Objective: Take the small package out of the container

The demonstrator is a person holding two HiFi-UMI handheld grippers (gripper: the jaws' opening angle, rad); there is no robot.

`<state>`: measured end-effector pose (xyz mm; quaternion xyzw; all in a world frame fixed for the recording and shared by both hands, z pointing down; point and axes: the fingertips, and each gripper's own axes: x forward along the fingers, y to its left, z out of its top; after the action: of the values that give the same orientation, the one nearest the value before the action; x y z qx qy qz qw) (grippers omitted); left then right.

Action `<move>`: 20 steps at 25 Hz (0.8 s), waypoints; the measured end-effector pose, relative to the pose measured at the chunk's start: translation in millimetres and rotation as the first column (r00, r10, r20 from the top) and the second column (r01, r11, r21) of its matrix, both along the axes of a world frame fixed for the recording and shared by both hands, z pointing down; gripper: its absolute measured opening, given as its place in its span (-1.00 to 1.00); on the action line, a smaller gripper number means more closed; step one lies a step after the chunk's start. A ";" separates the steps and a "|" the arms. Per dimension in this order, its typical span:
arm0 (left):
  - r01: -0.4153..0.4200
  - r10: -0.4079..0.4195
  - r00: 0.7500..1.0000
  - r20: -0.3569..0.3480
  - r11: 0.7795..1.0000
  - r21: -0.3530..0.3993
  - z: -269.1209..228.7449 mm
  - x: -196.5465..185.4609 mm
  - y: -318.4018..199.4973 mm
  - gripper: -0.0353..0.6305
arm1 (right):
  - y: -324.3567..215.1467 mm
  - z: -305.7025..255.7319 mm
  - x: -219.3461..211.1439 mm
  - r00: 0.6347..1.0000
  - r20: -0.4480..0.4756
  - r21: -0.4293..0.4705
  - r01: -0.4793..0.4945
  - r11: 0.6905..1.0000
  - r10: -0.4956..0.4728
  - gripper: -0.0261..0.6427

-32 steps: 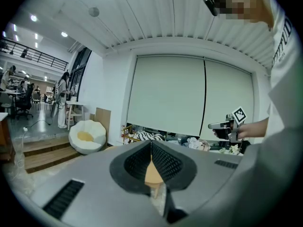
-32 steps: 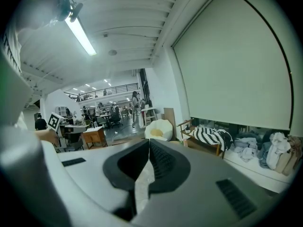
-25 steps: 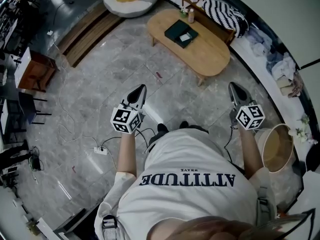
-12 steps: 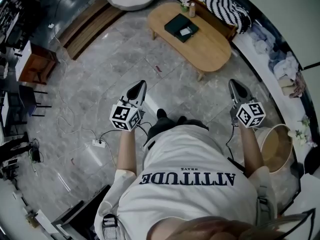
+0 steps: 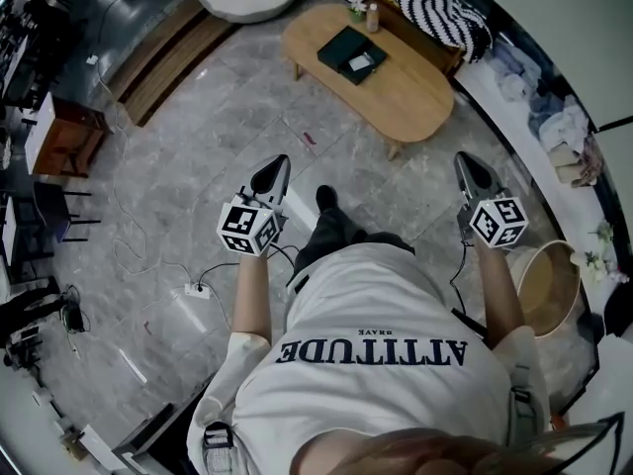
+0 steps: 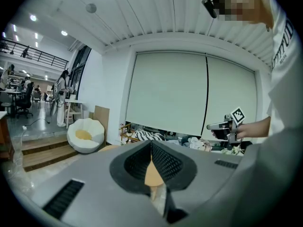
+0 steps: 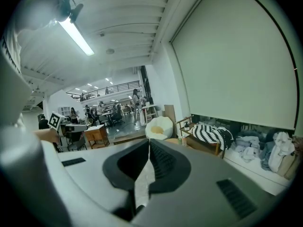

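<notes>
Fingers (image 5: 270,177) together, oval table (image 5: 420,102) ahead, basket (image 5: 546,295) nearby

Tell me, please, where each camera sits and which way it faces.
Head view: on the person's head, looking steeply down at the wooden table; shirt, left gripper and right gripper show.
Left gripper view: rides the left gripper, faces a window blind over its shut jaws; right gripper shows.
Right gripper view: rides the right gripper, faces the open hall over its shut jaws.
Shared: both gripper views catch the striped cushion.
</notes>
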<state>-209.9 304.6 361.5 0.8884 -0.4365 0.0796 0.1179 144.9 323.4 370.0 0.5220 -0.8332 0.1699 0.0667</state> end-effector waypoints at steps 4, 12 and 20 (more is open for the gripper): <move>-0.014 0.014 1.000 -0.012 1.000 -0.001 3.3 -4.2 -23.3 -0.82 | -15.6 2.8 -8.1 1.000 -0.015 -0.009 -0.002 1.000 0.002 -0.86; -0.050 0.050 0.998 -0.029 0.999 -0.004 7.6 -19.9 -91.4 -0.82 | -70.3 -1.9 -27.3 0.999 -0.051 -0.013 -0.019 1.000 0.018 -0.86; -0.110 0.110 0.994 -0.018 0.994 -0.008 4.1 -36.9 -171.5 -0.82 | -133.9 -5.5 -51.7 0.997 -0.057 -0.022 -0.059 0.998 0.058 -0.86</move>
<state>-246.8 133.1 365.6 0.9112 -0.3856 0.0801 0.1210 93.2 189.5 364.5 0.5498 -0.8133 0.1670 0.0914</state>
